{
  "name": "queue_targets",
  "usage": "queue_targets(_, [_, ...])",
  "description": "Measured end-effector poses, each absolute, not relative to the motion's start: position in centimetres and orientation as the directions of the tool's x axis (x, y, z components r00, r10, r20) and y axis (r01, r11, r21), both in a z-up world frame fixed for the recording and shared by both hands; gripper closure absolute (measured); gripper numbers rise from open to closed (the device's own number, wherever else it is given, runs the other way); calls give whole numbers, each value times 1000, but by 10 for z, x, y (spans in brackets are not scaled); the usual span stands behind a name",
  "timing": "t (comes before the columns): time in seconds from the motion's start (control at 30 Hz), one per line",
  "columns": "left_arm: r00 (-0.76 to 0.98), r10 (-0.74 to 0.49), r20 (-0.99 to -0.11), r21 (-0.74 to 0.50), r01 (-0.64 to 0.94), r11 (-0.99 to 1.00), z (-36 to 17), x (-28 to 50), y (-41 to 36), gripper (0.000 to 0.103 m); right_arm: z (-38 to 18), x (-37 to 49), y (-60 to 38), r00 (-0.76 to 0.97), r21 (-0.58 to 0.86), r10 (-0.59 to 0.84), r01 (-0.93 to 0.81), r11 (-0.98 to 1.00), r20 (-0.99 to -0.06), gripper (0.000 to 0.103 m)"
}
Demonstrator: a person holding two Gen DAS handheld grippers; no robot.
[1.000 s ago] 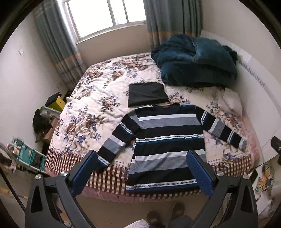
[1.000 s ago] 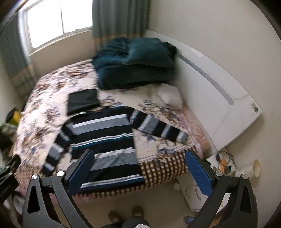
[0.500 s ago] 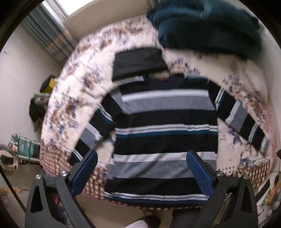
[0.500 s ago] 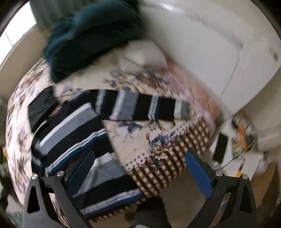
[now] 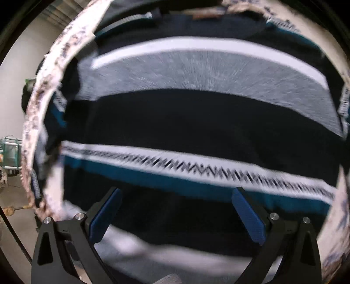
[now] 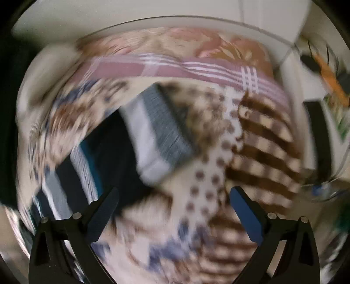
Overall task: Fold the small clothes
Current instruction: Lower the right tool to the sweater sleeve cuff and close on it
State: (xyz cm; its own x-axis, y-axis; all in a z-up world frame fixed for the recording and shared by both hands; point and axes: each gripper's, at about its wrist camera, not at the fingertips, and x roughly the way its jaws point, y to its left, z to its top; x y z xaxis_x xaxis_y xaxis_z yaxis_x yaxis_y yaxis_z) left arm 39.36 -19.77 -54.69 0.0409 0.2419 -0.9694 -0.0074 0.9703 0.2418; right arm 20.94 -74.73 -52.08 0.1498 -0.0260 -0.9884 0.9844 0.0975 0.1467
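A striped sweater (image 5: 196, 122) in navy, grey, white and teal lies flat on the bed and fills the blurred left wrist view. My left gripper (image 5: 177, 216) hangs close above its chest, open, with nothing between the blue pads. In the right wrist view the sweater's sleeve (image 6: 153, 139) lies across the floral bedspread (image 6: 207, 153), its grey and white cuff end toward the middle. Just above the bedspread, near that cuff, my right gripper (image 6: 174, 215) is also open and holds nothing.
The bed's edge with brown checked trim (image 6: 266, 153) curves away at the right, and a white headboard (image 6: 153, 13) lies beyond. Cables and small items (image 6: 328, 72) sit on the floor to the right. A shelf rack (image 5: 9, 153) stands far left.
Both grippers have dropped fast toward the bed. The sweater's body now fills the left view and the sleeve cuff looms large in the right view. Both stay open.
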Motion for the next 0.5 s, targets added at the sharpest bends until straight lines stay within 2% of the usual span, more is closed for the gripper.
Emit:
queue_targets(0.13, [40,159,-987,157,-29,987,-572,402,-185,0,-553,202,-758,254,256,-93,967,-5,-963,8])
queue_targets(0.2, [51,112,-992,109,-53,993,-571,404,-179,0,-559,204,-758,264,270,-143,963,-25,-954,19])
queue_targets(0.23, [51,93,-994,90,-59,994,-569,404,-177,0,-560,204,-756,255,264,-172,964,-34,-951,34])
queue_targets(0.3, [45,82,-996,79,-53,995,-566,404,-177,0,-559,210,-753,227,243,-227,969,-46,-947,70])
queue_targets(0.33, [38,77,-996,75,-46,996,-562,405,-177,0,-557,213,-751,221,240,-237,970,-51,-946,78])
queue_targets(0.37, [31,71,-997,70,-43,997,-560,405,-176,0,-554,216,-748,217,238,-254,970,-52,-943,92])
queue_targets(0.5, [37,38,-999,36,-62,997,-534,408,-165,0,-520,251,-730,218,215,-303,976,42,-928,94])
